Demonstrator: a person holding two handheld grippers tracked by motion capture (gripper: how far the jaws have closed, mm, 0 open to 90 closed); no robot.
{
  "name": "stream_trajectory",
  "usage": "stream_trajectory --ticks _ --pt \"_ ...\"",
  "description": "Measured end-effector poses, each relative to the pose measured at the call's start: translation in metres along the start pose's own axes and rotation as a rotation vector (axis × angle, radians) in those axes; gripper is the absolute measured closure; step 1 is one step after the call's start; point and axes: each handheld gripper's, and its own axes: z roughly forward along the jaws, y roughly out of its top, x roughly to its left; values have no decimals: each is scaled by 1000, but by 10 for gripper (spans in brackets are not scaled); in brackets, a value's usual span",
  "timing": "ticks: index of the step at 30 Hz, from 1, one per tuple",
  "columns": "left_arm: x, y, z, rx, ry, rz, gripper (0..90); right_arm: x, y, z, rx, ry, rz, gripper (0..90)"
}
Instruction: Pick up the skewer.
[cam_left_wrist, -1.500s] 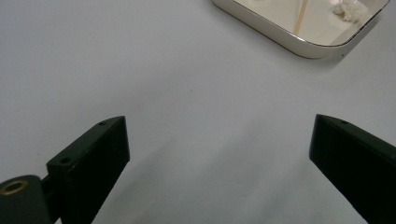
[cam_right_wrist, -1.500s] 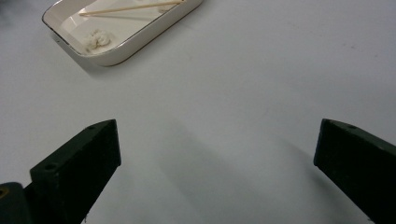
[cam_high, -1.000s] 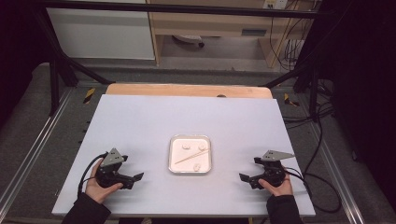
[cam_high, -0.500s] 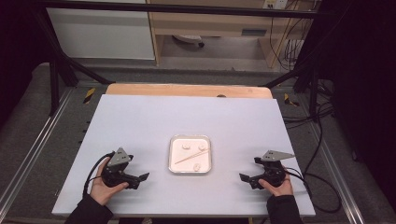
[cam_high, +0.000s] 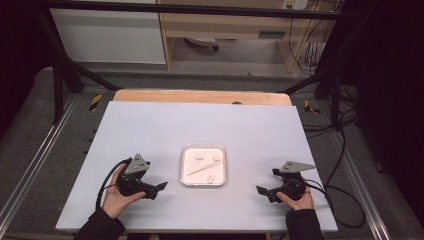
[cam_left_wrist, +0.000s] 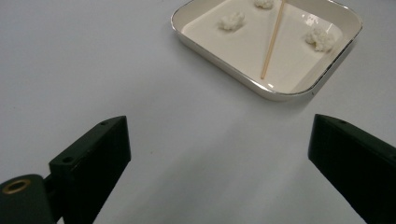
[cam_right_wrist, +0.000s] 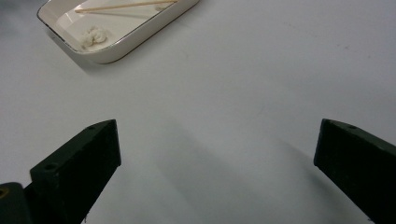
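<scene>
Change since earlier frame: left hand-held gripper (cam_high: 159, 187) has shifted nearer the tray (cam_high: 184, 176); right hand-held gripper (cam_high: 261, 190) unmoved.
Grippers: both jaws spread wide, holding nothing.
Relation: tray lies between them on the tabletop (cam_high: 200, 125), left one nearer.
Stick (cam_high: 202, 168): long axis diagonal across the tray.
Contents: three white clumps, apart.

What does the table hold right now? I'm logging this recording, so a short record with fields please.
surface: white table
dish: square white tray, between the two grippers
in dish: three white lumps, such as one; one thin wooden stick lying diagonally
left gripper: open, holds nothing, pointed at the tray
right gripper: open, holds nothing, pointed at the tray
contact: neither gripper's fingers touch the tray
</scene>
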Motion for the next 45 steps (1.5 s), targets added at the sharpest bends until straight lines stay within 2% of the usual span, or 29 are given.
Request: stream_trajectory --ticks 9,20,36,43,45 --pt "-7 18 15 5 -15 18 61 0 0 1 4 0 -3 13" --pt "-15 34 32 15 -31 21 65 0 0 1 8 3 -5 13" --pt "-26 58 62 47 -34 46 81 0 -1 2 10 3 -9 13" --pt "-33 66 77 73 -50 57 136 0 -1 3 13 6 -7 14" --pt "-35 67 81 81 -54 61 192 1 -1 3 13 7 -8 14"
